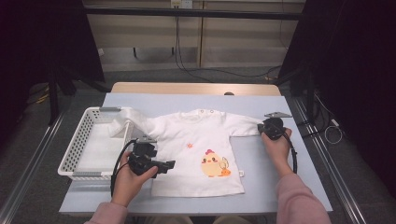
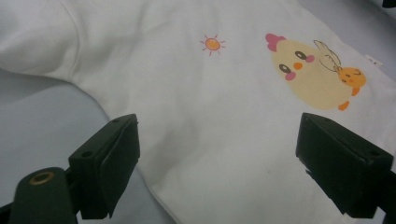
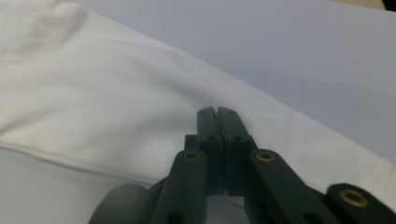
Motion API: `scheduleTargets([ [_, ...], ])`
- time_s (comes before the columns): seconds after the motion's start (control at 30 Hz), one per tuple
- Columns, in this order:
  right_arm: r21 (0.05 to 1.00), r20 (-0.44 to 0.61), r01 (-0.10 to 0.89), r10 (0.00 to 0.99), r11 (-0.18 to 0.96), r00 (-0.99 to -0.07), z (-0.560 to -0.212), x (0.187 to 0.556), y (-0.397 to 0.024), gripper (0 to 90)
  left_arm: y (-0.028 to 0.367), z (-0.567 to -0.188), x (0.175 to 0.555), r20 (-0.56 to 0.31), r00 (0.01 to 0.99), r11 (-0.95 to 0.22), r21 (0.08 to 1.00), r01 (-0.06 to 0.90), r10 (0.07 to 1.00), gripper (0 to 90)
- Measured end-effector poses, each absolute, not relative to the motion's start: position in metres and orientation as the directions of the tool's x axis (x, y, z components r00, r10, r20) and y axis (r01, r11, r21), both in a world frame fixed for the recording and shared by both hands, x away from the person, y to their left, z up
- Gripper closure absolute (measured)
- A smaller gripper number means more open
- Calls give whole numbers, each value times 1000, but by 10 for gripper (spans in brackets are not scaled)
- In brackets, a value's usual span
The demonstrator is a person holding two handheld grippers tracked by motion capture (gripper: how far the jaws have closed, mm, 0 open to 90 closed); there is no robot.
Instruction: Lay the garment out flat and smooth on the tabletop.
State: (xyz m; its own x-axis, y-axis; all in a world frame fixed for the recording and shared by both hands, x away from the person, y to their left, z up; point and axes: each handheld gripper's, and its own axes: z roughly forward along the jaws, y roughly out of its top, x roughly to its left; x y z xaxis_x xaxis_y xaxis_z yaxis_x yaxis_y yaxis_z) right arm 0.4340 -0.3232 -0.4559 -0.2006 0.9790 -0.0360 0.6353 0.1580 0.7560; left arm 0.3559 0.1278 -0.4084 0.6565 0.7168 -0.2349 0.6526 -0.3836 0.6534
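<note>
- A small white long-sleeved cotton shirt (image 1: 196, 149) is laid flat, front up, on the pale blue-grey covered desk (image 1: 261, 186), near its middle.
- One sleeve is stretched out to the left, and its end is draped over the rim of a white perforated plastic basket (image 1: 77, 144) that is set at the desk's left side.
- The other sleeve (image 3: 140, 107) is extended to the right, towards the right claw (image 1: 262, 127).
- A yellow cartoon chick with a pink comb (image 2: 308, 74) is printed on the chest, with a smaller orange chick (image 2: 351, 78) pressed against it; a little orange sun (image 2: 212, 44) is printed to one side.
- A small white tag (image 2: 374, 60) is seen at the side seam; no writing can be read on it.
- Snap buttons are seen along the neckline in the high view.
- The left claw (image 2: 217, 163) is released, its jaws spread wide above the shirt's lower front without pressing on it.
- The right claw is clenched, jaws together at the right sleeve's cuff end; whether cloth is pinched cannot be told.
</note>
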Motion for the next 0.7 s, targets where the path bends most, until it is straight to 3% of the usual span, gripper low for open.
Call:
scheduleTargets([
  [0.13, 782, 4, 604, 969, 152, -248, -446, 419, -315, 779, 129, -403, 356, -261, 635, -342, 664, 665, 727, 127],
  [0.37, 799, 40, 580, 947, 161, -318, -435, 390, -300, 611, 139, -389, 362, -241, 627, -352, 656, 668, 741, 124],
  [0.4, 801, 54, 578, 942, 157, -330, -434, 386, -298, 590, 143, -386, 363, -222, 649, -394, 639, 661, 728, 124],
  [0.53, 809, 63, 565, 932, 162, -357, -433, 373, -293, 506, 146, -383, 366, -241, 607, -340, 649, 681, 757, 114],
  [0.7, 815, 79, 558, 922, 159, -379, -434, 363, -289, 437, 150, -380, 369, -237, 603, -345, 639, 688, 762, 114],
])
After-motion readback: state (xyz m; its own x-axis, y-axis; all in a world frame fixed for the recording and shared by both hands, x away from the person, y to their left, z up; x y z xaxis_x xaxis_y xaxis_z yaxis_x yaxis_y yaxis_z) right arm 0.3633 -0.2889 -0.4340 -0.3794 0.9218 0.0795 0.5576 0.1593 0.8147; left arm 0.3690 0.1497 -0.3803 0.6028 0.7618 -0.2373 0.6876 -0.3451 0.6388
